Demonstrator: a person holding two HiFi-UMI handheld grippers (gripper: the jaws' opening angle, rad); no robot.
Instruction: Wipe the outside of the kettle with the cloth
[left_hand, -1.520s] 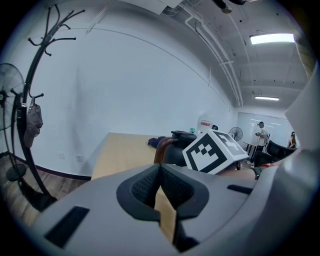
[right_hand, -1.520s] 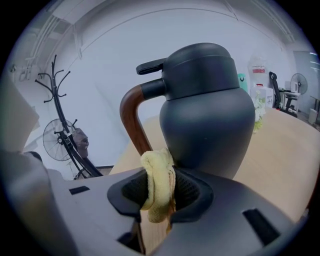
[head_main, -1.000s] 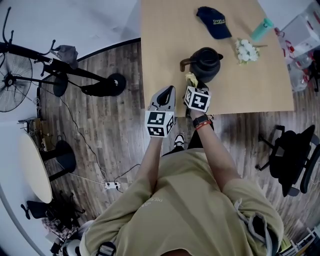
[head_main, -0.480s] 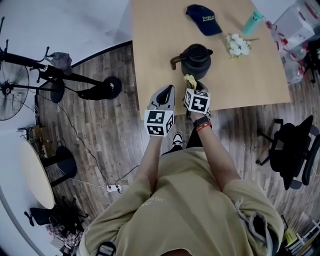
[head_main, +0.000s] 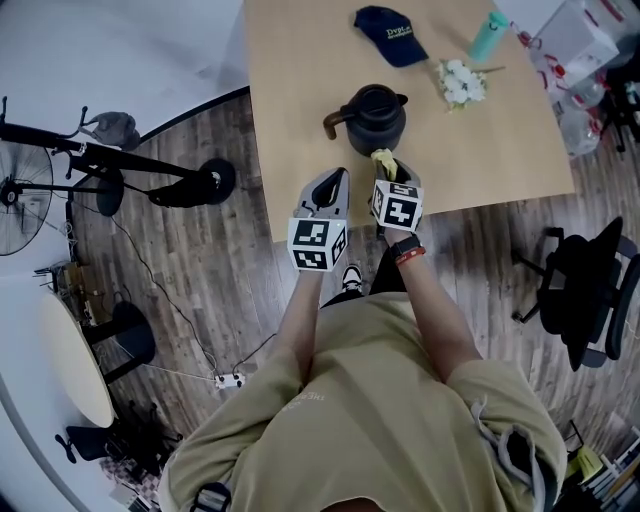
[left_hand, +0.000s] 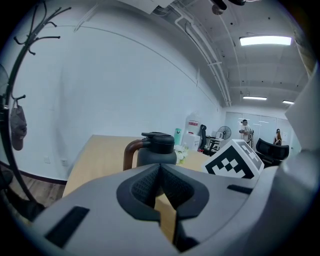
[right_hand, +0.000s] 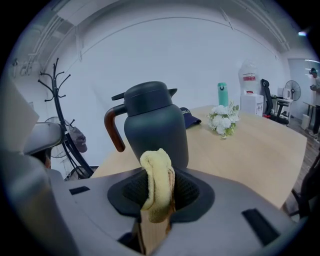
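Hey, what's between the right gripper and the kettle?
Just the cloth clamped in the right gripper, sticking up before the kettle; nothing else, as the right gripper view shows.

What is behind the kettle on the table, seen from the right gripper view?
Behind the kettle, a dark cap pokes out at its right, mostly covered by the kettle body. Farther right are white flowers and a teal bottle. Anything directly behind the kettle is hidden.

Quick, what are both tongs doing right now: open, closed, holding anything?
The left tongs: closed, nothing between them.
The right tongs: closed on the yellow cloth.
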